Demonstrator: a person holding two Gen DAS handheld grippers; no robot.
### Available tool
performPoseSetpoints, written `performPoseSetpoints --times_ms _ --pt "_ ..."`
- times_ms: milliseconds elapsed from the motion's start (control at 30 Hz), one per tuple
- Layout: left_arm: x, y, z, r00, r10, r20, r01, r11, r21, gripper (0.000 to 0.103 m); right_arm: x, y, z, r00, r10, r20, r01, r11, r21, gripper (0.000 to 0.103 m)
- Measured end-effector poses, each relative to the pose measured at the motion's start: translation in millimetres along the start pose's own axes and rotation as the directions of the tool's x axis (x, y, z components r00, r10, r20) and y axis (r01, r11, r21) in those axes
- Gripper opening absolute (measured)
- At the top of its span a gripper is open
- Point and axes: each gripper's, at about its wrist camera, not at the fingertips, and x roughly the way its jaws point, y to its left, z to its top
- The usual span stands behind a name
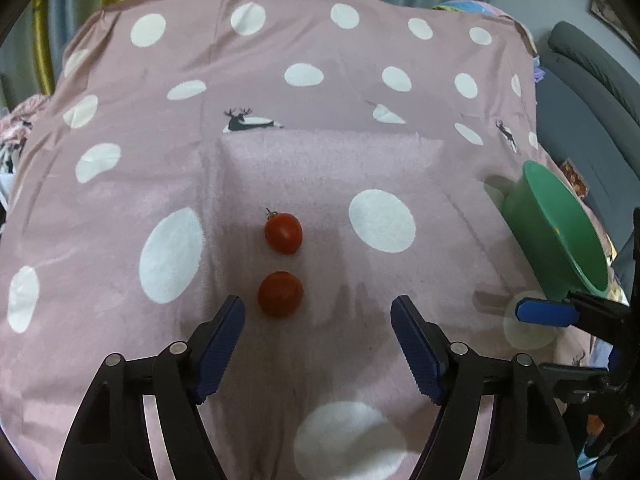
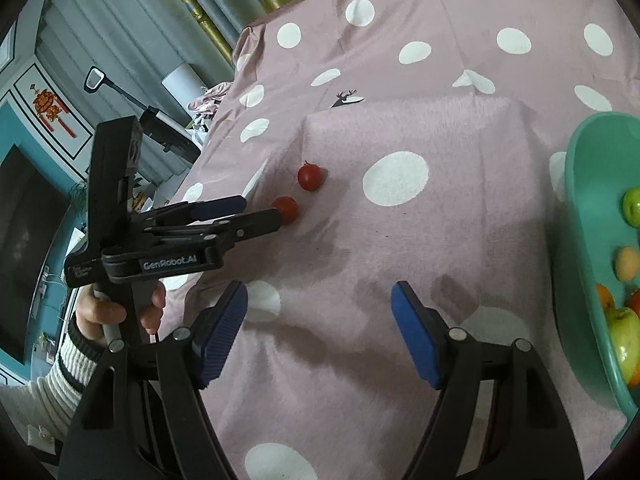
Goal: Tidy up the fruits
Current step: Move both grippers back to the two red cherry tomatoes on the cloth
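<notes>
Your left gripper (image 1: 318, 316) has its jaws spread apart with nothing pressed between the blue pads. The near tomato (image 1: 280, 294) lies on the pink spotted cloth (image 1: 120, 208) just ahead of the left pad, inside the gap but closer to that side; whether the pad touches it cannot be told from the left wrist view. In the right wrist view the tip of one finger overlaps this tomato (image 2: 285, 209), and contact cannot be told there either. Just beyond it, almost in line, sits the far tomato (image 1: 283, 233), its small stem pointing away from you; the two fruits are near each other but apart.

Your right gripper (image 2: 319, 300) is also open and holds nothing, with only bare cloth between its pads. It hangs over the cloth to the right of the left one, its blue fingertip showing at the right edge of the left wrist view. Just to its right stands the green bowl (image 2: 580, 208), already holding green apples (image 2: 626, 340), oranges (image 2: 605, 298) and a pale round fruit (image 2: 626, 263). Your left hand (image 2: 112, 312), in a striped sleeve (image 2: 68, 364), grips the handle.
</notes>
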Motion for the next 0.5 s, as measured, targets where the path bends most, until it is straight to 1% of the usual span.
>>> performPoseSetpoints --times_ms 33,67,133,167,267,367,467,500 --pt "2 0 0 1.0 -0.003 -0.005 0.003 1.0 -0.007 0.074 2 -1 1 1.0 0.003 -0.002 -0.003 1.0 0.003 0.075" --pt "5 1 2 1.0 -0.01 -0.012 0.01 1.0 -0.013 0.07 4 -3 1 1.0 0.006 -0.003 -0.006 1.0 0.004 0.075" --pt "9 1 3 1.0 -0.009 -0.024 0.008 1.0 -0.011 0.068 6 -4 2 1.0 0.013 -0.003 -0.013 1.0 0.009 0.075" --pt "12 1 4 1.0 -0.003 -0.03 0.002 1.0 -0.004 0.067 7 -6 2 1.0 0.017 -0.002 -0.017 1.0 0.012 0.075" --pt "18 -2 5 0.999 0.018 -0.046 -0.017 1.0 0.019 0.06 9 -9 2 1.0 0.023 -0.001 -0.023 1.0 0.019 0.075" --pt "25 0 6 0.996 0.056 -0.07 -0.054 0.998 0.027 0.059 9 -11 2 1.0 0.029 0.003 -0.029 0.999 0.026 0.075" --pt "34 2 6 0.991 0.08 -0.106 -0.078 0.997 0.028 0.046 10 -13 3 0.999 0.037 0.008 -0.037 0.999 0.035 0.075" --pt "36 1 5 0.99 0.088 -0.113 -0.085 0.996 0.031 0.045 11 -14 4 0.999 0.038 0.008 -0.039 0.999 0.036 0.075"
